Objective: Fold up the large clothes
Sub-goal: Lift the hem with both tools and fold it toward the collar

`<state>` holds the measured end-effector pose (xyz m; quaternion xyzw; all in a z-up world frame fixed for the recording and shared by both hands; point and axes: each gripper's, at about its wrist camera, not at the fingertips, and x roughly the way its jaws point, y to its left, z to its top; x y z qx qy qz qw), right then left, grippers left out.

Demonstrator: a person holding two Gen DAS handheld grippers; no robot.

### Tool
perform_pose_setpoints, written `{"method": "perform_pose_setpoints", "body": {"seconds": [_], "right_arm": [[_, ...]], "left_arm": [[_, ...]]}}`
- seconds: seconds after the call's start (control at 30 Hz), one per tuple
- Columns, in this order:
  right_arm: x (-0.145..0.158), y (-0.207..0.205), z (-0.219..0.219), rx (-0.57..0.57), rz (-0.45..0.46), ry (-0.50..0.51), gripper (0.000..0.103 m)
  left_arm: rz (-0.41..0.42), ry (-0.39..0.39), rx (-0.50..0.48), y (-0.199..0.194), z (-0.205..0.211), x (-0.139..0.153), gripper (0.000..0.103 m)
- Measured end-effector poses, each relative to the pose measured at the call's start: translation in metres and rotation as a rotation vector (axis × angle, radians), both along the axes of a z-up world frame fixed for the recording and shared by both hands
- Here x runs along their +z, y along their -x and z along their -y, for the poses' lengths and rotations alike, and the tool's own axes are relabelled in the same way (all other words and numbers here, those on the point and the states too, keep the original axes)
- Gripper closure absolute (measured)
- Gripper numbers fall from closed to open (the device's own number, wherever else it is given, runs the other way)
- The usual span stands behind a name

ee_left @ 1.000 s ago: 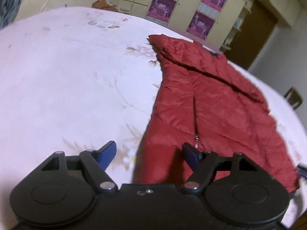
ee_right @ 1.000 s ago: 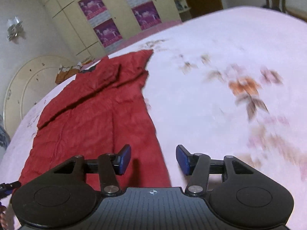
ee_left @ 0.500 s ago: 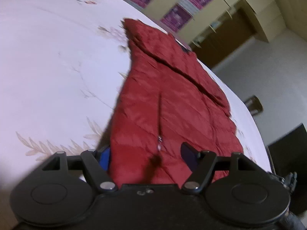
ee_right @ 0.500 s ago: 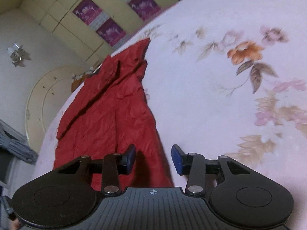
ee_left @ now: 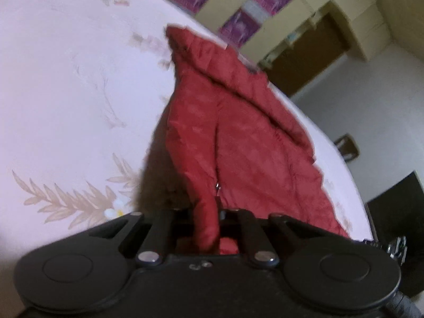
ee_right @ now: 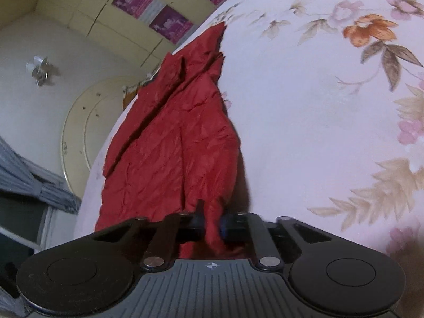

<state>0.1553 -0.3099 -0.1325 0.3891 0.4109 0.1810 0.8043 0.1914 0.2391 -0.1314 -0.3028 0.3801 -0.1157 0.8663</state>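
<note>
A red quilted jacket (ee_left: 238,132) lies lengthwise on a pink floral bedsheet (ee_left: 66,79), with its zip running down the middle. My left gripper (ee_left: 205,217) is shut on the near left corner of its hem and lifts the cloth into a ridge. In the right wrist view the same jacket (ee_right: 172,137) stretches away from me. My right gripper (ee_right: 212,221) is shut on the near right corner of the hem, and the cloth rises between its fingers.
The bed (ee_right: 318,106) spreads wide on both sides of the jacket. Yellow cupboards with purple posters (ee_left: 238,26) stand beyond the far end. A round headboard (ee_right: 87,122) and a grey curtain (ee_right: 29,175) are to the left in the right wrist view.
Both grippers moved onto the jacket's near hem and shut on it. The near corners have lifted off the sheet.
</note>
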Motion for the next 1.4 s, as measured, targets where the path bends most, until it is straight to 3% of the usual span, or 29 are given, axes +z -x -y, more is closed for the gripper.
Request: {"method": "perform_pose_setpoints", "body": {"seconds": [0.1,0.2,0.5,0.73,0.87,1.0,1.1,1.13,1.2,1.23,1.27,1.3,1.33,1.37,1.4], "right_arm": [[0.015,0.01,0.005,-0.022,0.079,-0.016,0.099],[0.014,0.005,0.004,0.004,0.05,0.005,0.099],[0.071,-0.022,0.007,-0.012,0.204,-0.023,0.099],[0.116,-0.091,0.006,-0.056,0.266,-0.049,0.099],[0.136,-0.157,-0.001,-0.068,0.265,-0.057,0.099],[0.132,-0.233,-0.006,-0.078,0.225,-0.059,0.099],[0.109,-0.291,-0.008,-0.105,0.155,-0.068,0.099],[0.099,-0.306,-0.008,-0.113,0.138,-0.065,0.099],[0.082,-0.332,-0.008,-0.131,0.136,-0.059,0.097],[0.076,-0.341,-0.007,-0.141,0.142,-0.059,0.088],[0.07,-0.351,-0.006,-0.182,0.127,-0.024,0.034],[0.068,-0.352,-0.006,-0.233,0.142,0.025,0.004],[0.066,-0.355,-0.008,-0.233,0.192,0.071,0.004],[0.062,-0.361,-0.01,-0.209,0.187,0.09,0.006],[0.057,-0.367,-0.013,-0.184,0.177,0.114,0.014]], "left_arm": [[0.011,-0.002,0.031,0.008,-0.001,0.001,0.097],[-0.023,-0.019,0.047,0.004,0.004,0.0,0.098],[0.19,0.008,0.074,-0.012,-0.001,0.074,0.098],[0.27,0.091,0.106,-0.092,-0.01,0.105,0.097],[0.273,0.072,0.09,-0.163,-0.013,0.112,0.097],[0.221,0.06,0.086,-0.236,-0.02,0.099,0.098],[0.169,0.049,0.088,-0.289,-0.022,0.078,0.097],[0.159,0.038,0.087,-0.306,-0.022,0.069,0.095],[0.183,0.052,0.104,-0.325,-0.028,0.058,0.066],[0.198,0.051,0.142,-0.332,-0.033,0.054,0.021],[0.216,0.032,0.189,-0.334,-0.036,0.052,0.001],[0.239,0.016,0.213,-0.336,-0.039,0.05,0.005],[0.237,0.016,0.201,-0.342,-0.042,0.047,0.009],[0.213,0.017,0.182,-0.348,-0.043,0.042,0.013],[0.197,0.004,0.164,-0.353,-0.043,0.039,0.015]]}}
